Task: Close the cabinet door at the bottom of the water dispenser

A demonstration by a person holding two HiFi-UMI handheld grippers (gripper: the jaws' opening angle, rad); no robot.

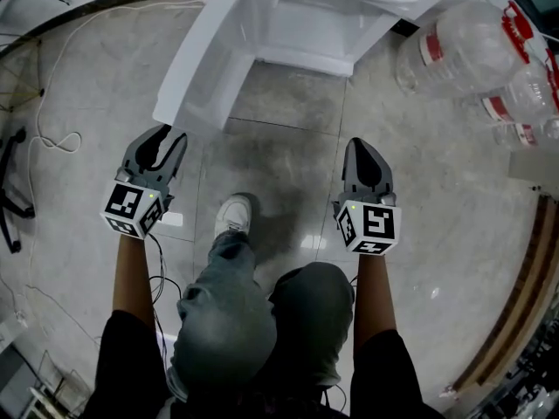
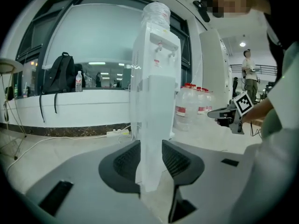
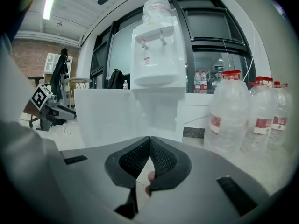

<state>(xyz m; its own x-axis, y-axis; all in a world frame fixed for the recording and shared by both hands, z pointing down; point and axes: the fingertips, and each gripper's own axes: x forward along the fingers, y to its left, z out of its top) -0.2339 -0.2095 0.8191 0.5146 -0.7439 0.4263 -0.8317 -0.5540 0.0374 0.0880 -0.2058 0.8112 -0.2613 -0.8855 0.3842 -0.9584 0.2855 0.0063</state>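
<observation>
Left gripper (image 1: pixel 162 138) spread, cabinet door (image 1: pixel 199 68) edge in its gap | right gripper (image 1: pixel 362 148) pressed together, clear of door

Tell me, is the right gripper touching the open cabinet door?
Apart. The head view shows a wide stretch of bare floor between the right gripper and the cabinet door.

The cabinet door (image 1: pixel 203 59) looks smooth white plastic, the floor (image 1: pixel 288 160) glossy tile, the bottles (image 1: pixel 458 51) clear plastic.
</observation>
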